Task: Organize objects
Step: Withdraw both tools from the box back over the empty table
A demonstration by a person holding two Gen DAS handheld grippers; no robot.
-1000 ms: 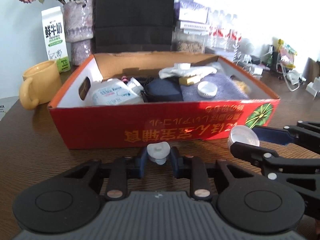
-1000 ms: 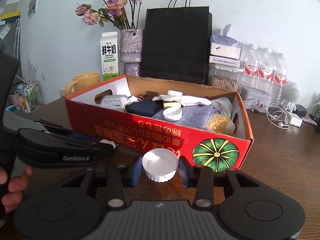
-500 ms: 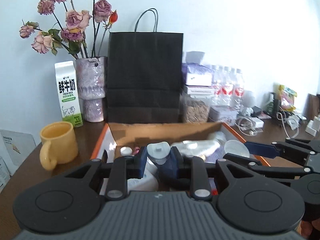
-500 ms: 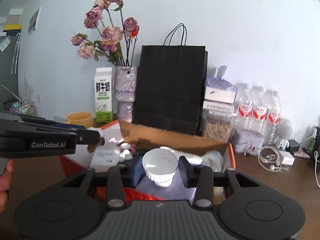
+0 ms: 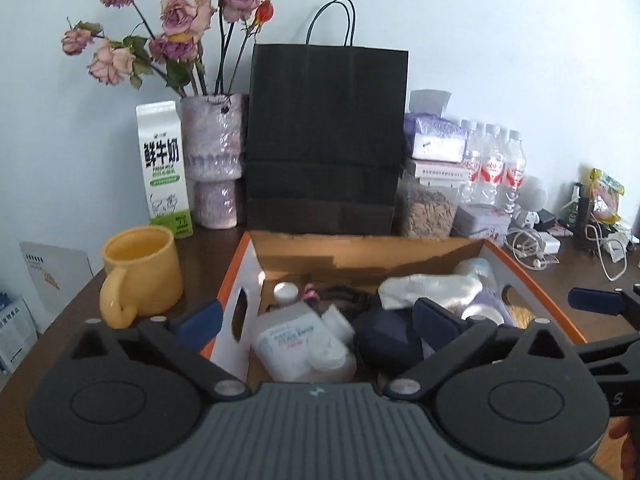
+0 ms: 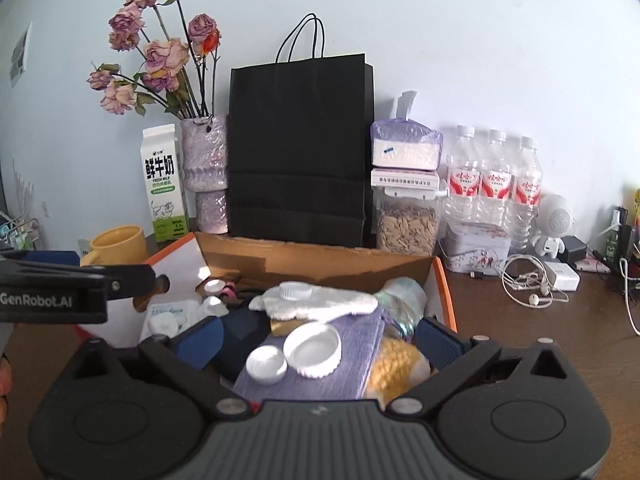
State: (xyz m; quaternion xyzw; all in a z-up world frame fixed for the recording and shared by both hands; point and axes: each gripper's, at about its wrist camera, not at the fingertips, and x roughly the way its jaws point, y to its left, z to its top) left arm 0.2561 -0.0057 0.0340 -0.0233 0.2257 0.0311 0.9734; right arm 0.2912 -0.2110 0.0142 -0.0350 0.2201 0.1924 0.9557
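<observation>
Cardboard box [image 6: 320, 258], orange-rimmed, is the reference: both grippers hang over its near edge, each with fingers spread wide and nothing between them. Right gripper [image 6: 318, 342] sits above the box's right half; directly under it a large white cap [image 6: 313, 350] and a small white cap [image 6: 266, 365] lie open side up and touching on a purple cloth [image 6: 356, 344] inside the box. Another white cap [image 6: 295, 291] rests on a white fuzzy cloth [image 6: 320, 300] further back in the box, and a yellow knitted item [image 6: 396, 364] lies against the box's right wall. Left gripper [image 5: 316, 326] is over the box's left half, above a white plastic bottle [image 5: 298, 342] lying on its side next to a dark blue pouch [image 5: 390, 340]. Small white cap [image 5: 285, 291] sits near the box's back-left corner. Outside the box: yellow mug [image 5: 140, 274] just left of it, milk carton [image 5: 163, 168] and black paper bag [image 5: 326, 140] behind it.
</observation>
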